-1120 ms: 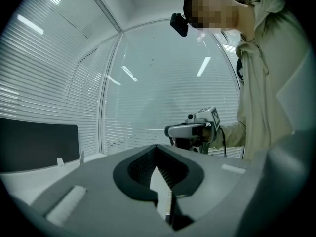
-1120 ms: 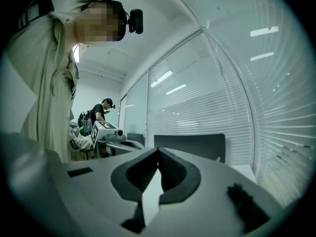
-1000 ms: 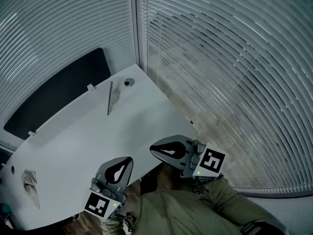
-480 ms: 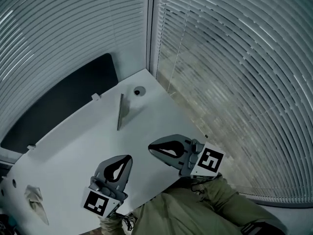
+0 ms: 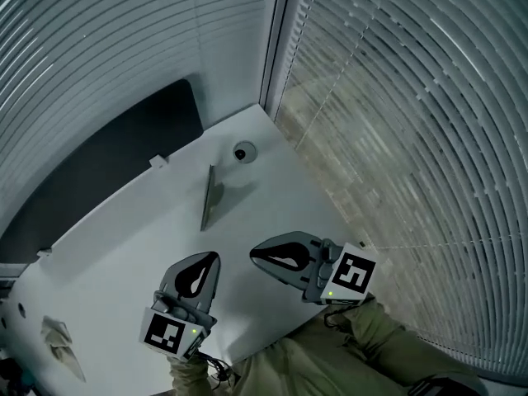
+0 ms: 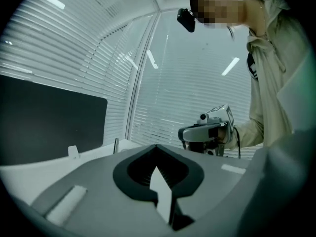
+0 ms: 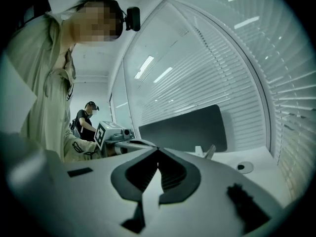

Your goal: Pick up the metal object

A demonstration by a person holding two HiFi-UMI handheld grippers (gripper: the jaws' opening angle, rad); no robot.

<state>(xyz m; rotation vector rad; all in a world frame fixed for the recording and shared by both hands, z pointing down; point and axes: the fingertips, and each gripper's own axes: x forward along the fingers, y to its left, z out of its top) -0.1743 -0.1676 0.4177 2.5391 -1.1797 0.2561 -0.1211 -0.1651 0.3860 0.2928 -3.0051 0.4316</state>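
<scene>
The metal object (image 5: 208, 196), a thin strip that appeared to stand on its edge, though the head view was too dim to settle that, sat on the white table (image 5: 124, 254) toward its far corner, just short of the round cable hole (image 5: 244, 152) and well apart from both grippers. Slatted blinds (image 5: 412, 139) closed the corner on the right side and behind it, and a dark panel (image 5: 107, 172) ran along the table's far left edge. The left gripper (image 5: 211, 258) hovered over the near part of the table with its jaws brought fully together and nothing between them; its own view showed the tips meeting above a bare slot. The right gripper (image 5: 255, 256) hung just beside it, over the near edge, its jaws likewise pressed together at the tips and empty. Both grippers pointed roughly toward the strip. A crumpled pale cloth (image 5: 62, 343) lay at the table's near left end, far from everything else. The person's olive sleeve (image 5: 330, 361) filled the bottom of the head view.
</scene>
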